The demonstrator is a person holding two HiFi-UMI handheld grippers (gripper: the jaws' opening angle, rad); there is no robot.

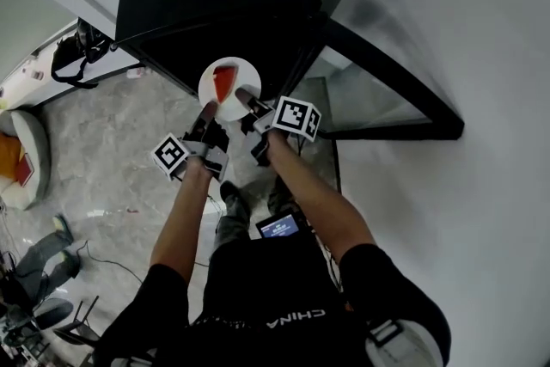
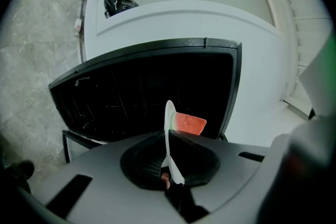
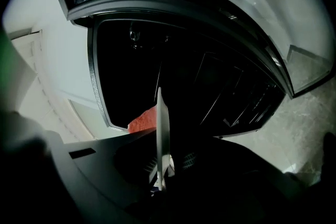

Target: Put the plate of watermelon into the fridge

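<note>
Grey marble floor [image 1: 112, 176] lies before an open black fridge [image 1: 215, 4], and the head view shows the plate [image 1: 229, 87] of watermelon [image 1: 224, 82] held at the fridge mouth, with the left gripper [image 1: 209, 111] on its near-left rim and the right gripper [image 1: 244, 96] on its near-right rim. Only the gripper views show each pair of jaws pinching the plate, seen edge-on against the dark interior, while only the head view shows its round face and the person's arms [image 1: 185, 219]
</note>
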